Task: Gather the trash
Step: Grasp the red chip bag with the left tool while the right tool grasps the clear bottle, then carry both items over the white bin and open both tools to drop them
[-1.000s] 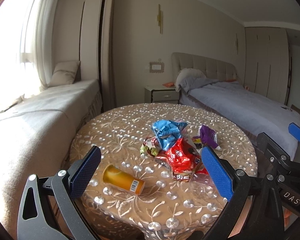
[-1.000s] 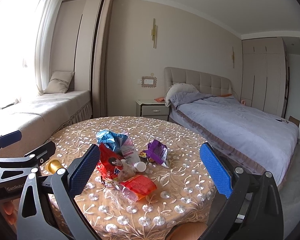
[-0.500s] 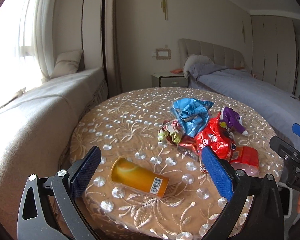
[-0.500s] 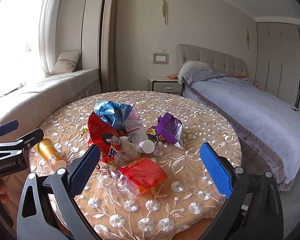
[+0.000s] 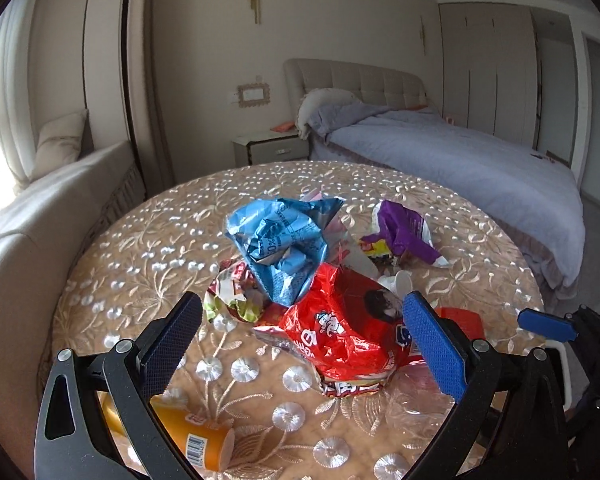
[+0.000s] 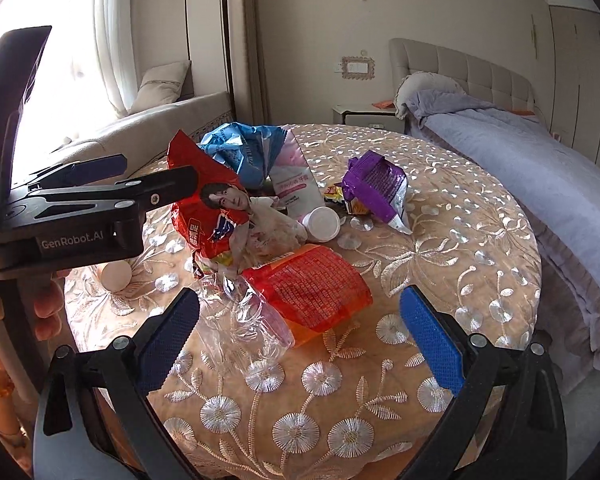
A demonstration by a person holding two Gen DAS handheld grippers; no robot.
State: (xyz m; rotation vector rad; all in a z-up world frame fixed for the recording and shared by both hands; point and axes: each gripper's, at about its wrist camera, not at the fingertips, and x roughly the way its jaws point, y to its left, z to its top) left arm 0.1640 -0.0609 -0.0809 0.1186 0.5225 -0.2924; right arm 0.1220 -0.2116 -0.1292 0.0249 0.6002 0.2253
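Observation:
A pile of trash lies on a round table point(image 5: 140, 256) with an embroidered cloth. It holds a red snack bag point(image 5: 340, 332) point(image 6: 208, 208), a blue wrapper point(image 5: 280, 244) point(image 6: 240, 148), a purple wrapper point(image 5: 404, 232) point(image 6: 374, 184), an orange-red pack in clear plastic point(image 6: 308, 288) and a white cup point(image 6: 322, 224). An orange bottle point(image 5: 188, 436) lies near the left gripper's left finger. My left gripper point(image 5: 300, 350) is open just before the red bag; it also shows in the right wrist view point(image 6: 116, 184). My right gripper point(image 6: 298, 340) is open over the orange-red pack.
A bed point(image 5: 460, 160) with a grey cover stands to the right of the table. A nightstand point(image 5: 272, 148) is behind it. A window seat point(image 5: 40, 208) with a cushion runs along the left. The table edge is close under both grippers.
Both grippers have moved forward and closer to the trash pile. The left gripper has passed the orange bottle, which now lies at its lower left. Both stay open.

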